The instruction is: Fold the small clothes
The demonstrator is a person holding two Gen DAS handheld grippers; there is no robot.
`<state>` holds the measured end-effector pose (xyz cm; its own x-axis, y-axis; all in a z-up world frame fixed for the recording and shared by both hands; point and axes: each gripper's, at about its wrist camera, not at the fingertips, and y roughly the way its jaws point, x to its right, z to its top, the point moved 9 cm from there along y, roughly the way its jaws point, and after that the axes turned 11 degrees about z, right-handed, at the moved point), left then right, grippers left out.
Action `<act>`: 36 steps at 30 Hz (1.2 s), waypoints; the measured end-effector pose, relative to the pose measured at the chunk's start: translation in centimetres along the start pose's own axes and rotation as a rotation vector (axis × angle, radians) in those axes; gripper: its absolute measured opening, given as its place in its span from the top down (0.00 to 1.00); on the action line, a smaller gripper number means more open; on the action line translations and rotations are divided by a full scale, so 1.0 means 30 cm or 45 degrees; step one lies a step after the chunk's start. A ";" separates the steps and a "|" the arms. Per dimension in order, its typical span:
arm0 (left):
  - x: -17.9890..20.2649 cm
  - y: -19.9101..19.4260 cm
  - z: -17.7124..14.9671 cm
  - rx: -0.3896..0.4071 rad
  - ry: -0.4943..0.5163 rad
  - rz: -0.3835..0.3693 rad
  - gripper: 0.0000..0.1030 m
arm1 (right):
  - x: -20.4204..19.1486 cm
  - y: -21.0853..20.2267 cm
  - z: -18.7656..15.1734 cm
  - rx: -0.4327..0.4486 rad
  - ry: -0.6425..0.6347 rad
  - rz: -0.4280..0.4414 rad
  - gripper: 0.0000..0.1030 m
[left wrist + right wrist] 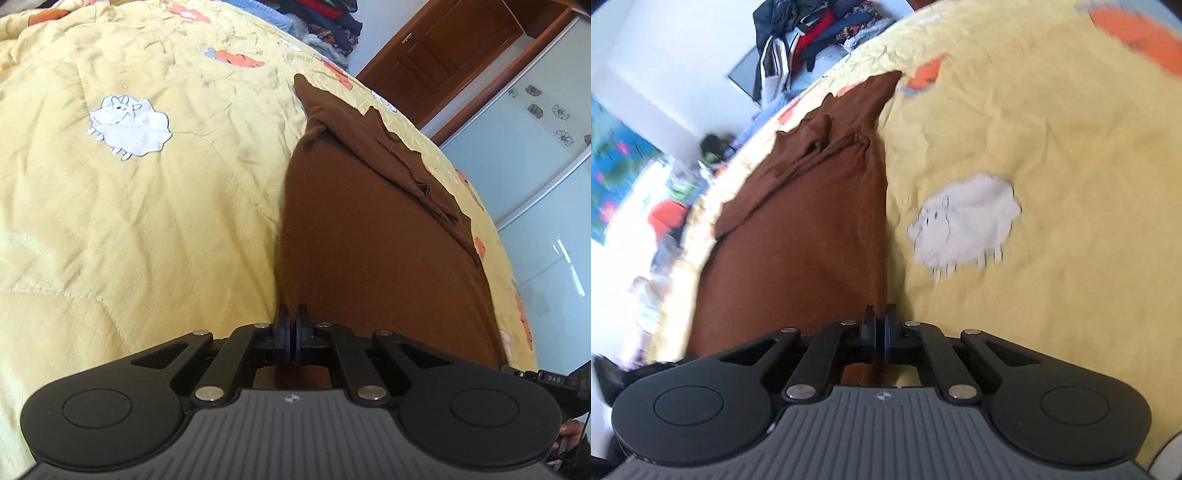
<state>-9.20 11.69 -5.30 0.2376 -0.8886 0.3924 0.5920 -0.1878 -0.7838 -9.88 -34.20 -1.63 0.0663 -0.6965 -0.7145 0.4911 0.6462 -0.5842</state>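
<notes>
A brown garment [362, 236] lies stretched out on a yellow quilt [147, 221], with a bunched, folded part along its far right side. My left gripper [293, 314] is shut on the near left edge of this garment, the cloth pinched between the pads. In the right wrist view the same brown garment [798, 240] runs away from me, wrinkled at its far end. My right gripper [881, 314] is shut on its near right edge. Both held edges rise slightly off the quilt [1052, 147].
The quilt carries white sheep patches [129, 125] [964, 221] and orange patches [236, 59]. A pile of mixed clothes [812, 33] sits beyond the bed's far end. A wooden door [443, 55] and a pale wardrobe panel [535, 166] stand to the right.
</notes>
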 end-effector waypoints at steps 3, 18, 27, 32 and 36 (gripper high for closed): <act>-0.020 -0.016 -0.039 -0.122 -0.097 -0.128 0.90 | -0.042 -0.003 -0.030 -0.032 0.011 0.041 0.58; 0.042 0.019 -0.149 -0.335 -0.188 -0.316 0.95 | -0.123 0.084 -0.160 -0.239 0.241 0.351 0.86; 0.164 -0.066 0.031 -0.154 -0.047 -0.424 0.95 | -0.182 0.054 -0.100 -0.168 0.194 0.444 0.88; 0.284 -0.057 0.323 0.034 -0.031 -0.554 0.95 | -0.262 0.099 0.146 -0.045 0.114 0.542 0.88; 0.390 0.051 0.577 0.134 -0.014 -0.575 0.95 | -0.267 0.188 0.419 0.084 0.105 0.599 0.88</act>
<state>7.83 8.24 6.42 -0.0539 -0.7229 0.6889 0.7130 -0.5108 -0.4803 3.27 -28.90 5.62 0.2270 -0.3042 -0.9252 0.4781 0.8624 -0.1663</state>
